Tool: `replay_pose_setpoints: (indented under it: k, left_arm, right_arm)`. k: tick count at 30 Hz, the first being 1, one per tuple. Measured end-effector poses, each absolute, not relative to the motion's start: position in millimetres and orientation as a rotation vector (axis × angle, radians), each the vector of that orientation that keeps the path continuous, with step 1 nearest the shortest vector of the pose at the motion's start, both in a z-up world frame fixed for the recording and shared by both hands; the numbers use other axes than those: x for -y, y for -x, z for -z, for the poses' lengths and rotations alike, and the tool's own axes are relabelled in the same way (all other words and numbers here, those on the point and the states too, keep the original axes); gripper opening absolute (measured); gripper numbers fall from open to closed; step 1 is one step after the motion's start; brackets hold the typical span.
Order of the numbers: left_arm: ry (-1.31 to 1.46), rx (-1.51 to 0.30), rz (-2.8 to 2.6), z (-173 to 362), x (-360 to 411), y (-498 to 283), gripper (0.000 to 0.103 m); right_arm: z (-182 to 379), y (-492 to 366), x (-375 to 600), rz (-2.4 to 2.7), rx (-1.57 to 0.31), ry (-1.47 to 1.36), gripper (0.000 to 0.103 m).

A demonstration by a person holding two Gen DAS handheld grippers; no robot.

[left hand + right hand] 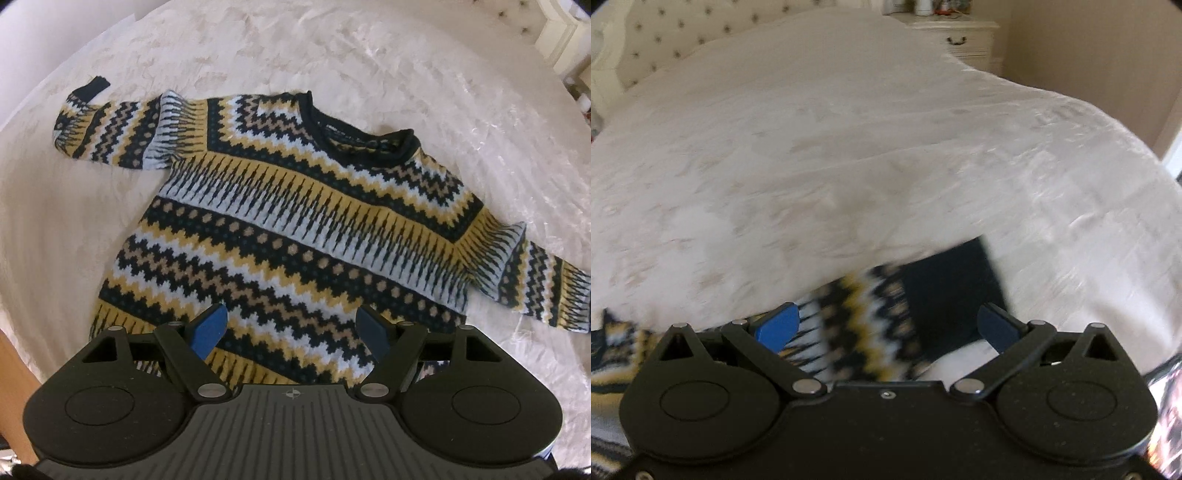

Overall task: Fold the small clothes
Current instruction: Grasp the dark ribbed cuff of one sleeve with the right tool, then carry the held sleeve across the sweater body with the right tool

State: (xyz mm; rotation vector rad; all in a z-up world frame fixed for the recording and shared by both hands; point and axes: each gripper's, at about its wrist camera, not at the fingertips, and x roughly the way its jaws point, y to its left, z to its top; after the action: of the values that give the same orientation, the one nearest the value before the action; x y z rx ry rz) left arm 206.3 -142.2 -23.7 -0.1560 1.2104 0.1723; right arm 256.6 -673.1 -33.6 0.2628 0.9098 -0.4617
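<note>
A knitted sweater [295, 221] with navy, yellow, white and tan zigzag bands lies flat and spread out on a white bedspread [332, 55], neck away from me, both sleeves out to the sides. My left gripper [293, 328] is open and empty, held above the sweater's bottom hem. My right gripper [886, 325] is open and empty, just above one sleeve [871, 321] near its navy cuff [953, 291]. The right wrist view is blurred.
The bed has a tufted cream headboard [665, 33] at the far end. A cream nightstand [960, 37] stands beside it near a beige wall. A wooden edge [14, 373] shows at the lower left.
</note>
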Motion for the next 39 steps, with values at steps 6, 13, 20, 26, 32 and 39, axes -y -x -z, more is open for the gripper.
replay_pose_setpoints:
  k: [6, 13, 20, 26, 32, 39]
  left_arm:
    - [0.147, -1.221, -0.197, 24.1, 142.8, -208.5, 0.075]
    - [0.138, -1.226, -0.205, 25.8, 141.2, -211.3, 0.075]
    - [0.091, -1.239, -0.16, 29.7, 132.8, -215.5, 0.072]
    - [0.012, -1.202, -0.112, 30.3, 111.9, -221.1, 0.072]
    - [0.013, -1.21, -0.006, 39.7, 67.7, -233.4, 0.065]
    - [0.023, -1.183, 0.021, 44.1, -10.3, -249.6, 0.064]
  right_arm:
    - [60.9, -258.0, 703.5, 0.481, -0.946, -0.34, 0.098]
    - [62.1, -250.3, 685.7, 0.454, -0.937, -0.224, 0.057]
    - [41.7, -236.0, 666.9, 0.343, -0.877, -0.379, 0.022]
    - [16.5, -232.0, 610.7, 0.241, -0.837, -0.434, 0.022]
    - [-14.6, -241.0, 523.0, 0.143, -0.802, -0.478, 0.022]
    - [-38.3, -277.5, 389.3, -0.018, -0.782, -0.508, 0.023]
